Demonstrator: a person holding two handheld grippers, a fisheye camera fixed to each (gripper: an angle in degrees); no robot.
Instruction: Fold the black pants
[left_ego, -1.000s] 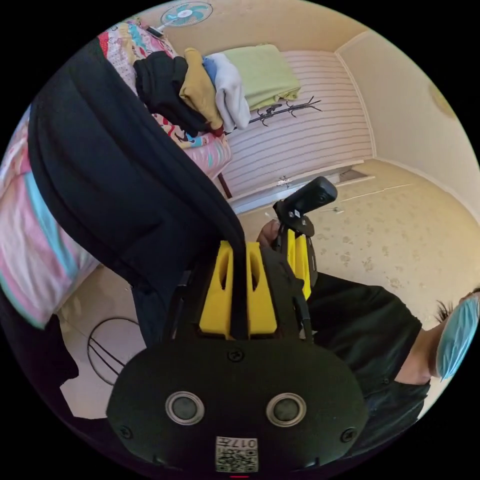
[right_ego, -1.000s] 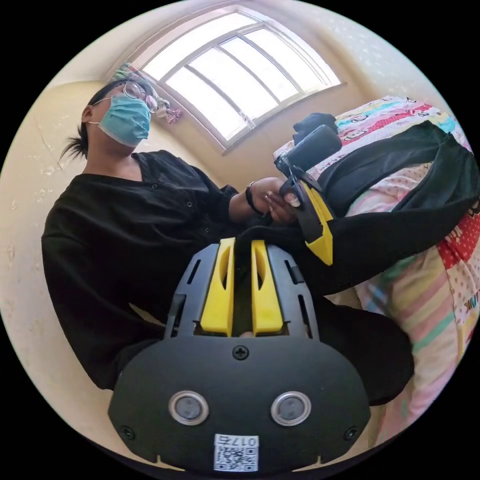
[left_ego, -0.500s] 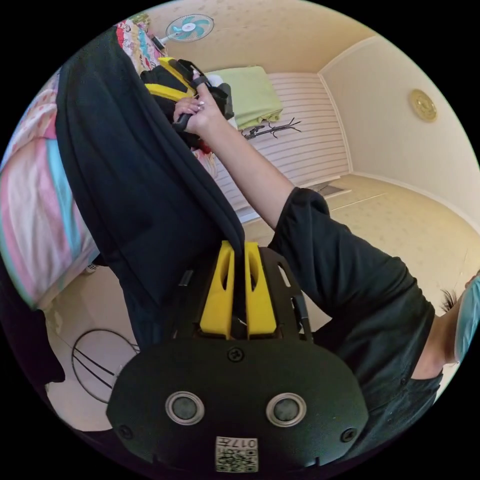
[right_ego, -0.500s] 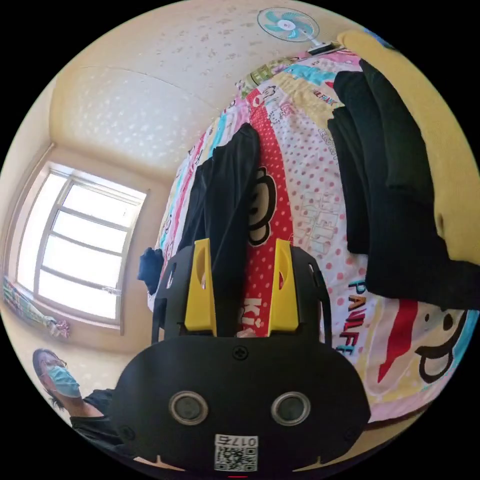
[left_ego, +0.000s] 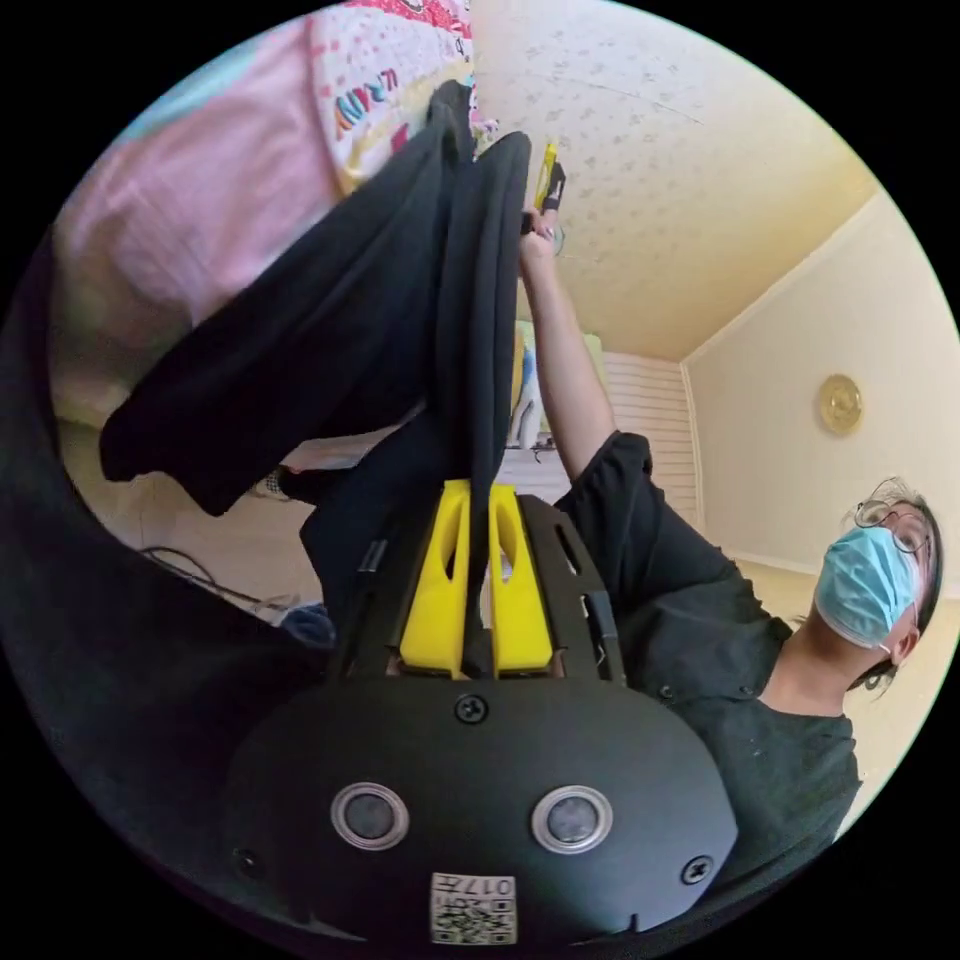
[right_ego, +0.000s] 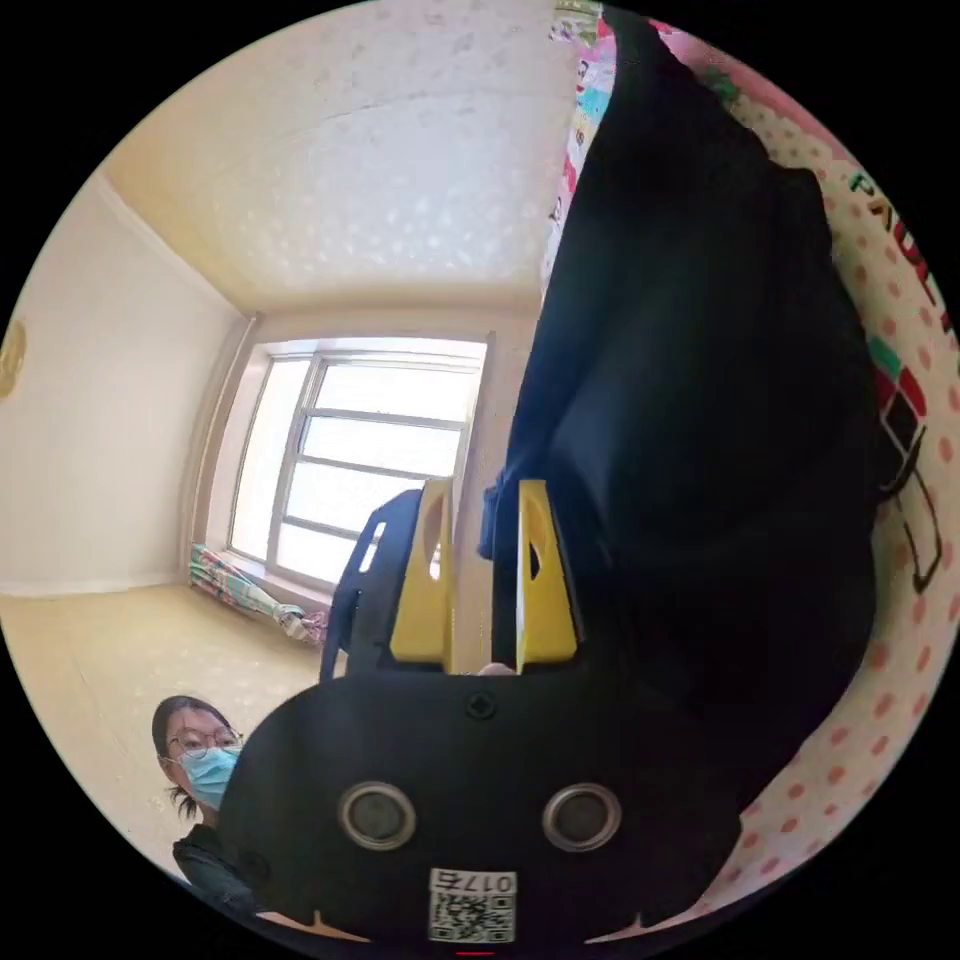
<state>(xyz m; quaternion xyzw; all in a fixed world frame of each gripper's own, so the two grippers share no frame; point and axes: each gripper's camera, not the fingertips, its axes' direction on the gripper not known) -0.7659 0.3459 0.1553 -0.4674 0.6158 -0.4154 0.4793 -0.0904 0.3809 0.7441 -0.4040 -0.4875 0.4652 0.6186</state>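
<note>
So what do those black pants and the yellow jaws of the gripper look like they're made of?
The black pants look like a soft, matte, fairly thick fabric, perhaps knit: they drape in rounded folds without shine. The left gripper has jaws that look like hard moulded plastic, smooth and slightly glossy, with sharp edges and cut-out slots. They are shut on the pants.

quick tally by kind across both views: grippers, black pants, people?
Grippers: 2, left gripper and right gripper
Black pants: 1
Person: 1
Total: 4
</note>
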